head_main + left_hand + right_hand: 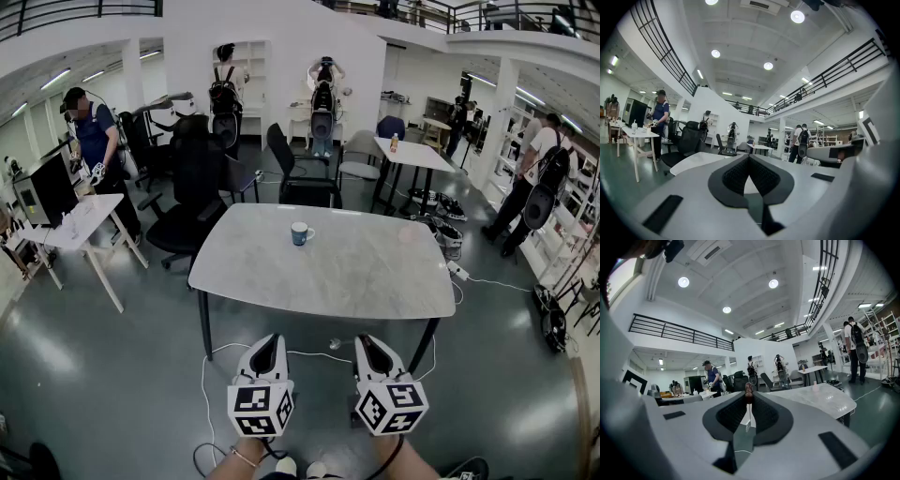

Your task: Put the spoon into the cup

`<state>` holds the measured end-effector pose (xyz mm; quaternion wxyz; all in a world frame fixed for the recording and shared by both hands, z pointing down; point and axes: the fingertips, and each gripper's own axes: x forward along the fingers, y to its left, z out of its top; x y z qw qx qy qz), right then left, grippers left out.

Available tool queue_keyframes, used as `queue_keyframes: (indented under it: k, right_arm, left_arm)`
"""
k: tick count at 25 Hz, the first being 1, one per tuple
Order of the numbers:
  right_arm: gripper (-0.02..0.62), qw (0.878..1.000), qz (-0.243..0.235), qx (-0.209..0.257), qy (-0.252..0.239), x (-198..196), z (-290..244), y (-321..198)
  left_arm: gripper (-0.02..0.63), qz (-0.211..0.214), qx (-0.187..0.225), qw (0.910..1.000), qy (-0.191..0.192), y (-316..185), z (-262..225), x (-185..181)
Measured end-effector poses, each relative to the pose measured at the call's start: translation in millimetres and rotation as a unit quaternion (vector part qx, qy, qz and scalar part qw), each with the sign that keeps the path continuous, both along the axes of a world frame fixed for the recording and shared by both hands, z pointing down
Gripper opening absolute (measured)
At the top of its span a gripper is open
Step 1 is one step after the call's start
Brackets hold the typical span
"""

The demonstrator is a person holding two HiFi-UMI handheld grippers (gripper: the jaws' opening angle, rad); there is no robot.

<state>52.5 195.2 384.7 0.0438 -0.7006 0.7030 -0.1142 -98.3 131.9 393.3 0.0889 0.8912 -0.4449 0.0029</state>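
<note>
A white and blue cup [302, 233] stands on the grey marble table [356, 272], towards its far side. Both grippers hover side by side in front of the table's near edge, level and pointing at it. My right gripper [370, 345] is shut on a thin spoon [748, 404] held edge-on between the pads, its dark reddish end poking out past the tips. In the right gripper view the gripper [748, 395] has the table [820, 399] to its right. My left gripper [270, 347] is shut with nothing in it; its tips [749, 158] meet.
Black office chairs [197, 202] stand at the table's far left and far side. A white side table [80, 220] is on the left and another table [412, 155] behind. Cables [309, 356] run over the floor under the table. People stand around the room's edges.
</note>
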Motion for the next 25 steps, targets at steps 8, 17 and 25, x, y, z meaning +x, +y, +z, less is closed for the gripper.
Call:
queue_keyframes:
  k: [8, 17, 25]
  right_arm:
    - [0.057, 1.0, 0.007, -0.007, 0.003, -2.0, 1.9, -6.9]
    - [0.058, 1.0, 0.023, -0.004, -0.005, -5.9, 1.7, -18.5]
    - [0.058, 0.999, 0.04, -0.013, -0.016, 0.6, 15.2, -32.0]
  left_arm:
    - [0.008, 0.007, -0.002, 1.0, 0.002, -9.6, 0.6, -0.9]
    - [0.008, 0.024, -0.003, 0.9997, 0.006, -25.9, 5.3, -3.2]
    - [0.006, 0.026, -0.024, 0.9994, 0.004, -49.5, 22.3, -5.5]
